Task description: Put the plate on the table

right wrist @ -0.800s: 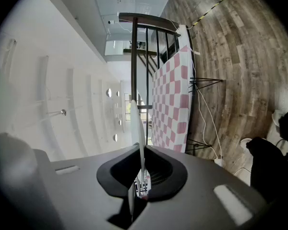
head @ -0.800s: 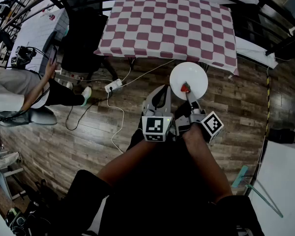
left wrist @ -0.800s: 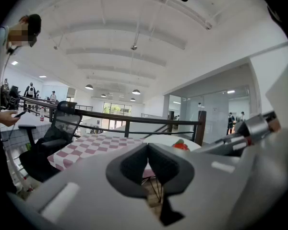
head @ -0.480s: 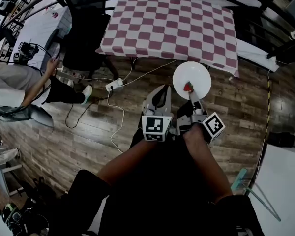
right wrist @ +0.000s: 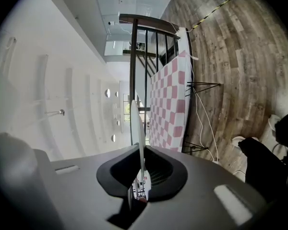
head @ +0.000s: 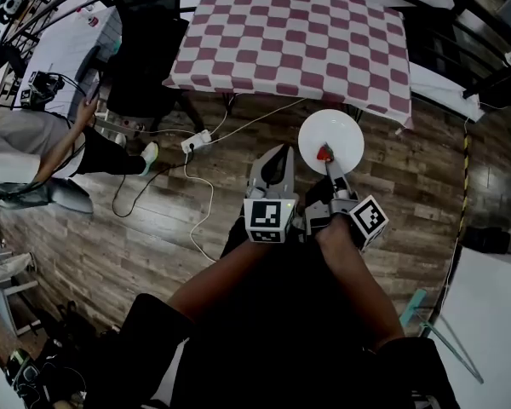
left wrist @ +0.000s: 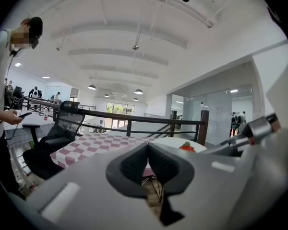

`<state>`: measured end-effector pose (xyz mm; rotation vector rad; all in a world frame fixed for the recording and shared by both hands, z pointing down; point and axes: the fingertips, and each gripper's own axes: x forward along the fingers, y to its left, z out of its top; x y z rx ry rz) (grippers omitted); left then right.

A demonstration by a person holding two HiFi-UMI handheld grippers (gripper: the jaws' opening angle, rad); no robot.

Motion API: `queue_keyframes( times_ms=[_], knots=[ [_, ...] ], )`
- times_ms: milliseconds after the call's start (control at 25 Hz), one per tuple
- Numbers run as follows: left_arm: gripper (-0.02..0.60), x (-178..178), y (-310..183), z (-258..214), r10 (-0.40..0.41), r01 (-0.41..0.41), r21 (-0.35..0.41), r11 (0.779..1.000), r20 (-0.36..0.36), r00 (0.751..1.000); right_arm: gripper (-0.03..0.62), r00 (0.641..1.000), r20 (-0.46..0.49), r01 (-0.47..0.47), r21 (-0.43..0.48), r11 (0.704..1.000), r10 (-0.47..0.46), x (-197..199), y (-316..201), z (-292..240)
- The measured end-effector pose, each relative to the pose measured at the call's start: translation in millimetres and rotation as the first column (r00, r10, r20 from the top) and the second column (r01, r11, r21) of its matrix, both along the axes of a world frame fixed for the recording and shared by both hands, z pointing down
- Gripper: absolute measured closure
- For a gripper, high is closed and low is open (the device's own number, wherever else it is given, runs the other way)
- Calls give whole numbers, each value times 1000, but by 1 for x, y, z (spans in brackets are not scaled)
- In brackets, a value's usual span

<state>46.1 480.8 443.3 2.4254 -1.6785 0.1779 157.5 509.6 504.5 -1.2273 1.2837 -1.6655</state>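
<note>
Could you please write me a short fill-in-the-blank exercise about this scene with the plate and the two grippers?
1. The white plate is held by its rim in the ____ gripper.
2. The left gripper has its jaws ____, with nothing between them.
3. The table bears a ____ cloth.
4. The plate hangs over the wooden ____, short of the table.
Missing words: right; shut; checkered; floor.
</note>
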Motion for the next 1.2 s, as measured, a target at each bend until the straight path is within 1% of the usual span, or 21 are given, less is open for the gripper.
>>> queue_keyframes(
  times_ms=[160,360,560,680,760,880,920,1040,1200],
  knots=[
    [572,6,-5,2,6,-6,-6,1000,-7,1000,576,1000,11,-12,0,1000,12,4,-3,3],
    [572,24,-39,-13,20,-20,3,1000,-14,1000,576,1000,1,-25,-8,1000,25,19,-34,-10],
    [572,32,-52,-7,46,-46,5,999,-38,998,576,999,-8,-50,-4,999,50,26,-45,-3],
    [572,41,-89,-17,40,-40,-6,999,-32,999,576,999,-5,-45,-17,999,45,34,-78,-13],
    [572,41,-101,-18,36,-36,-2,999,-33,999,576,999,-7,-43,-19,999,43,34,-87,-14],
    [572,38,-90,-6,57,-57,6,998,-44,997,576,998,-15,-56,3,998,56,29,-76,-1],
    [572,36,-90,-4,63,-63,4,998,-48,997,576,998,-16,-59,-2,998,59,26,-76,1],
    [572,31,-105,-4,69,-69,1,998,-50,996,576,998,-16,-59,-32,998,59,18,-92,4],
    [572,21,-131,-2,67,-67,-6,998,-56,996,576,998,-10,-60,-33,998,59,8,-119,4]
  ],
)
